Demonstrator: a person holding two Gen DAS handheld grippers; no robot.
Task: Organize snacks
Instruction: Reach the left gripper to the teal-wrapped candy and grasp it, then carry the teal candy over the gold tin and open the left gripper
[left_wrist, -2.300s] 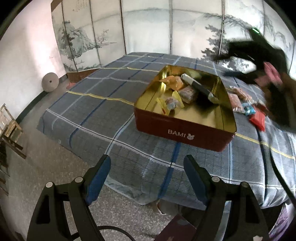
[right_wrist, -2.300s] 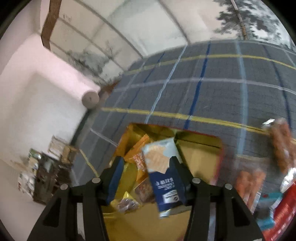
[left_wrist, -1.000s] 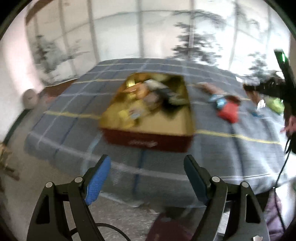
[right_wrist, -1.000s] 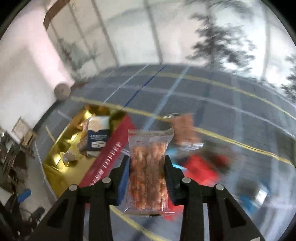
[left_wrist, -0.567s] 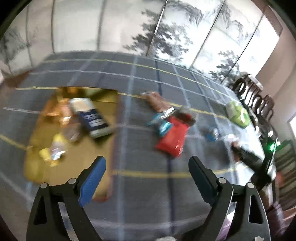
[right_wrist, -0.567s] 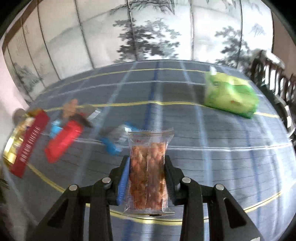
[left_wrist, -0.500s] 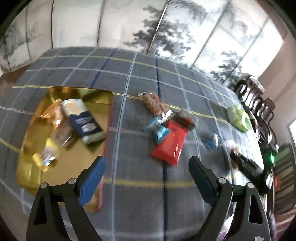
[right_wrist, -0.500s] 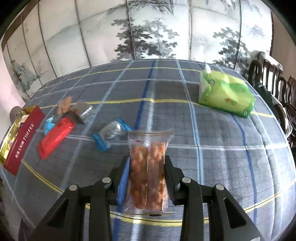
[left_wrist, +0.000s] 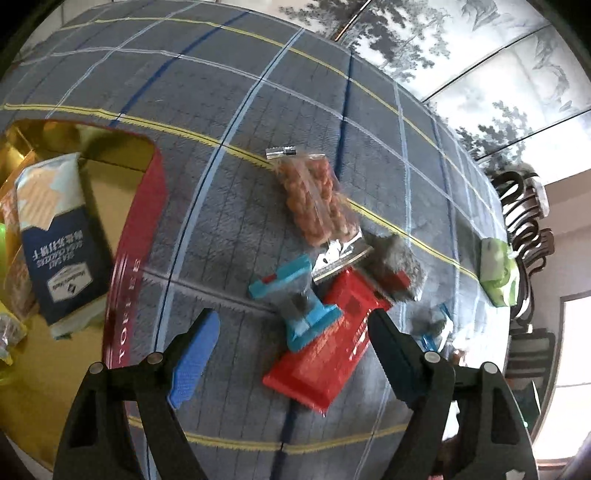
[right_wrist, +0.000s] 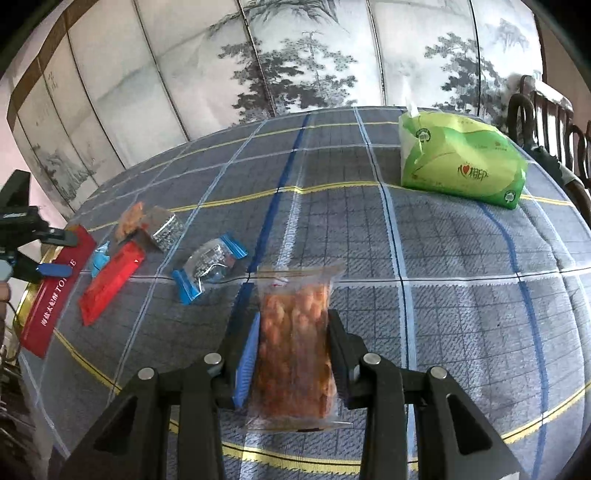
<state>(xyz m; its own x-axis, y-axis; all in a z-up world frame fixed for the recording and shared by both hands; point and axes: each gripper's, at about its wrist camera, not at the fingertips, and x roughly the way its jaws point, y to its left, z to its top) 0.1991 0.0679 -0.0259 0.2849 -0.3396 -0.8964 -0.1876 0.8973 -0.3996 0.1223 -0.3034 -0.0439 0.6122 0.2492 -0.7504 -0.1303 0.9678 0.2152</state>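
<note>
Left gripper (left_wrist: 291, 339) released, jaws just narrowed, nothing between pads; blue-ended packet (left_wrist: 295, 306) lies just ahead on cloth, long axis slanting. Right gripper (right_wrist: 291, 332) clenched on peanut bag (right_wrist: 295, 347).

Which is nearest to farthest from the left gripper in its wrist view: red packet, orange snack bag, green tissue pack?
From the left gripper:
1. Red packet, between the fingers, on the cloth.
2. Orange snack bag, farther ahead, centre.
3. Green tissue pack, far right edge.
</note>
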